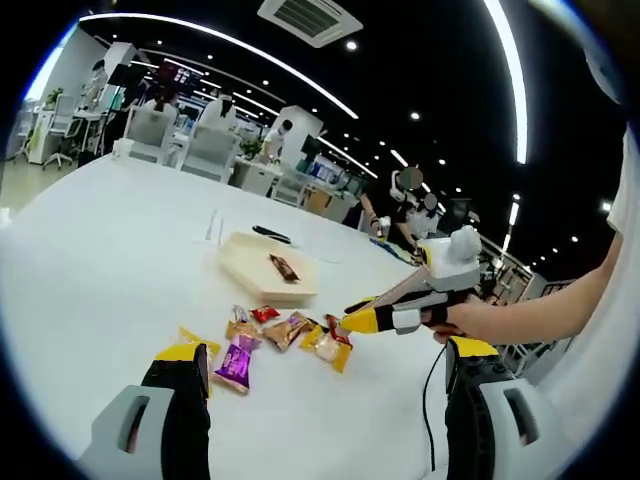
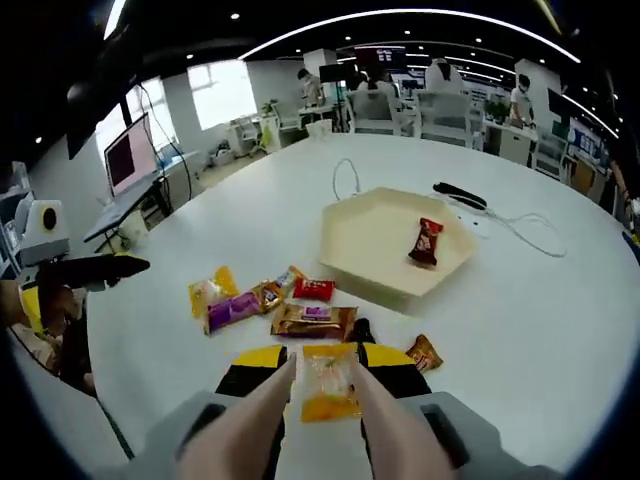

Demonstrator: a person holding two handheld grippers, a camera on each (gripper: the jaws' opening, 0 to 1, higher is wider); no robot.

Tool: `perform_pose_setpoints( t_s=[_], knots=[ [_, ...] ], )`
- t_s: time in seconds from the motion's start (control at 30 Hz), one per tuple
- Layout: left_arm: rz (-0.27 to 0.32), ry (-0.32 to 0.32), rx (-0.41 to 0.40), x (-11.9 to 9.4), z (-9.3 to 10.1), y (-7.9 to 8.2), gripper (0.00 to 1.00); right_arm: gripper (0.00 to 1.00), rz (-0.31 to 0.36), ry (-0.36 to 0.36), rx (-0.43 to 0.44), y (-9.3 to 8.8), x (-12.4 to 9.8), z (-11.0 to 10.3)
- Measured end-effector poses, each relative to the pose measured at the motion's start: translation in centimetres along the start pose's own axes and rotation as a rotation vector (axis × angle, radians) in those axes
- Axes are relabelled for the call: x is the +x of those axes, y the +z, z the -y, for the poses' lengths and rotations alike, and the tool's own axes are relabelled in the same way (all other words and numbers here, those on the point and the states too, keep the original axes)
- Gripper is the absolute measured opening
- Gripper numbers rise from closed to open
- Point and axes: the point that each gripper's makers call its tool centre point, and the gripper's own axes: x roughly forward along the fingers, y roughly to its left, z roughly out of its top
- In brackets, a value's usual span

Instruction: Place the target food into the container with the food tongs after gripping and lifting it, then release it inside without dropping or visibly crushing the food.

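1. Right gripper (image 2: 325,372) carries flesh-coloured food tongs (image 2: 385,430). Its jaws are pressed onto the tong arms, and the tong tips sit closed on either side of a yellow-orange wrapped snack (image 2: 327,388).
2. That snack lies right at the tong tips, long axis running along the tongs, on the near edge of the loose snack pile (image 2: 270,300).
3. The hexagonal tray (image 2: 365,245) sits ahead and slightly right, beyond the pile, with one red-brown bar (image 2: 427,241) already inside.
4. Likely next move: lift, then carry forward-right over the pile.
5. Left gripper (image 1: 330,385) hangs wide open and empty, farther from the tray.
6. Everything rests on the white table (image 2: 540,310).
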Motion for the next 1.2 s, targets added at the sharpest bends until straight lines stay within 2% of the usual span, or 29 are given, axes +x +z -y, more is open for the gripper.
perform_pose_setpoints(
  t_s=[0.47,0.93,1.2],
  knots=[
    [-0.017,-0.002,-0.007,0.3,-0.1,-0.4,0.99,0.28,-0.069,-0.013,-0.1,-2.3,1.4,-0.8],
    [-0.028,0.004,-0.019,0.6,-0.6,-0.7,0.99,0.29,-0.087,-0.041,-0.12,-2.3,2.1,0.0],
    [-0.039,0.005,-0.024,0.8,-0.7,-1.0,0.99,0.29,-0.102,-0.027,-0.124,-2.7,2.9,-0.4]
  ],
)
